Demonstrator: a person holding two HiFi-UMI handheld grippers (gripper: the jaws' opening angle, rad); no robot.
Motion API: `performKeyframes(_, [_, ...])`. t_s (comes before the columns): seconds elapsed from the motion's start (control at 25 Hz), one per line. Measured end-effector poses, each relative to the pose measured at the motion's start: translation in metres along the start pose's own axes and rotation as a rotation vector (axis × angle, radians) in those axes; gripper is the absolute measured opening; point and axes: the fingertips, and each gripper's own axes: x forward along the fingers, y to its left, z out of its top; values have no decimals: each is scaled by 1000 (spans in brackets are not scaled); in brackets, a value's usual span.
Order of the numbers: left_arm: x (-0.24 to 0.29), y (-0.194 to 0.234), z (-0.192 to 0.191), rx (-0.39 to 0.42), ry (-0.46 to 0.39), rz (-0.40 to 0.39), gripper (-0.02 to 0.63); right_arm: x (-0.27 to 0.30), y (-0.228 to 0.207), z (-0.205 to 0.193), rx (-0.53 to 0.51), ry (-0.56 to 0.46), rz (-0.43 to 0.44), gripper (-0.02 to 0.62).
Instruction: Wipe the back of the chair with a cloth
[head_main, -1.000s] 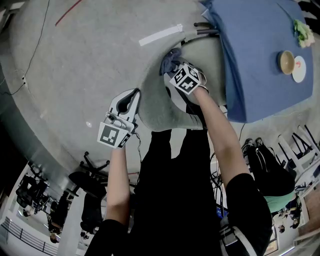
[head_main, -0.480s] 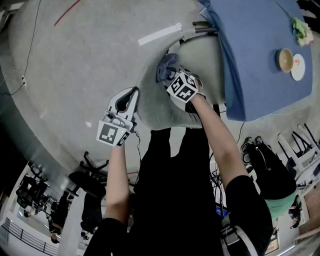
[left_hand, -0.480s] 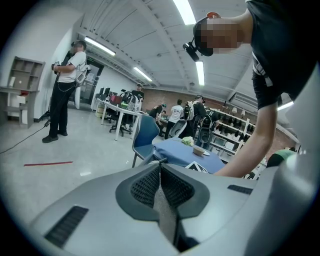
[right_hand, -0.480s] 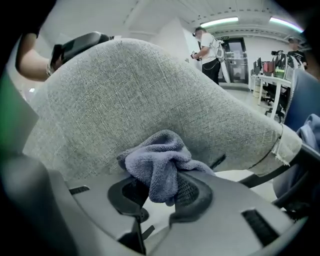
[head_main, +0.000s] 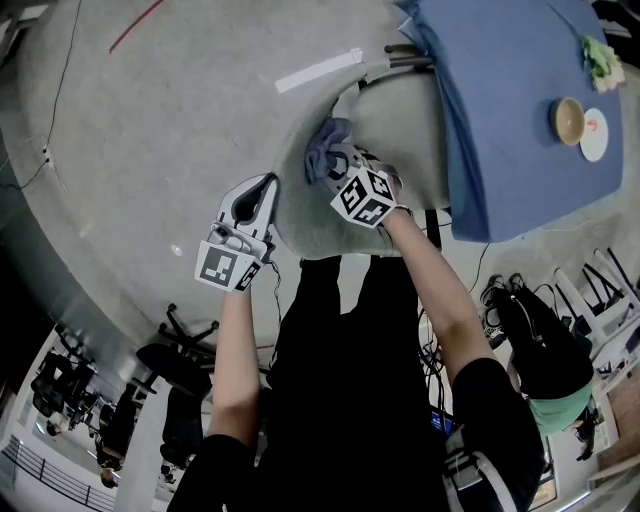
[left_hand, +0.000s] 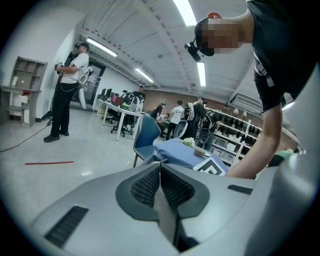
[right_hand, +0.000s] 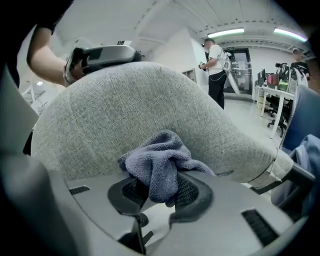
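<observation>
Cloth has slid leftward, pinched in right gripper against chair back.

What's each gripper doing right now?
Left gripper: closed, empty.
Right gripper: closed on the crumpled blue-grey terry cloth, against the grey fabric chair back.

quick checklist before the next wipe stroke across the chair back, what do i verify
1. Cloth gripped by the right gripper: ok, jaws shut on it.
2. Cloth against the chair back: ok, it presses on the grey fabric.
3. Cloth spread flat for wiping: not ok, it is bunched.
4. Left gripper empty: ok, jaws together on nothing.
5. Left gripper steadying the chair back: cannot tell; it sits at the edge, contact unclear.
</observation>
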Motion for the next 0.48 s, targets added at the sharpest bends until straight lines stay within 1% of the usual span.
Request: performKeyframes(0.48, [1,-1,1,-4,0,-1,28,-27,34,33,-148,-56,29,117])
